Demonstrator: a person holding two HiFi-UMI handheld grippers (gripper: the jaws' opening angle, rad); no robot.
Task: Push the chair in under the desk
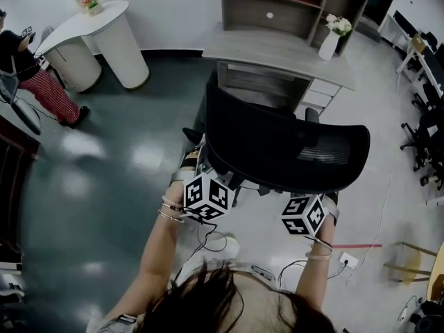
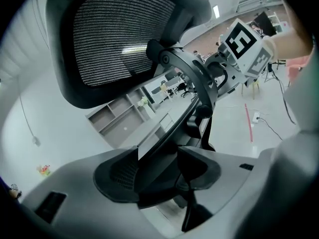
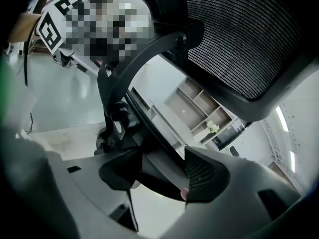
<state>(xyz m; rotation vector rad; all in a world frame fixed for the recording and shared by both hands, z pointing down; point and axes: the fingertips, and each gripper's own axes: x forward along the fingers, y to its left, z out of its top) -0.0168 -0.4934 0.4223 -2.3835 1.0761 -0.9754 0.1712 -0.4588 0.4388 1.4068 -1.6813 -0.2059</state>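
On the glossy floor (image 1: 90, 186), the chair (image 1: 284, 151) is facing the desk (image 1: 277, 50). Left gripper (image 2: 159, 171) and right gripper (image 3: 162, 173) are clamping its frame.

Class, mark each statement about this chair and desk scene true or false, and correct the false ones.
1. The left gripper and right gripper are both shut on the chair frame. True.
2. The chair's back is solid wood. False: it is black mesh.
3. A vase of white flowers stands on the desk. True.
4. Nobody else is in the room. False: a person stands at far left, near a white table.
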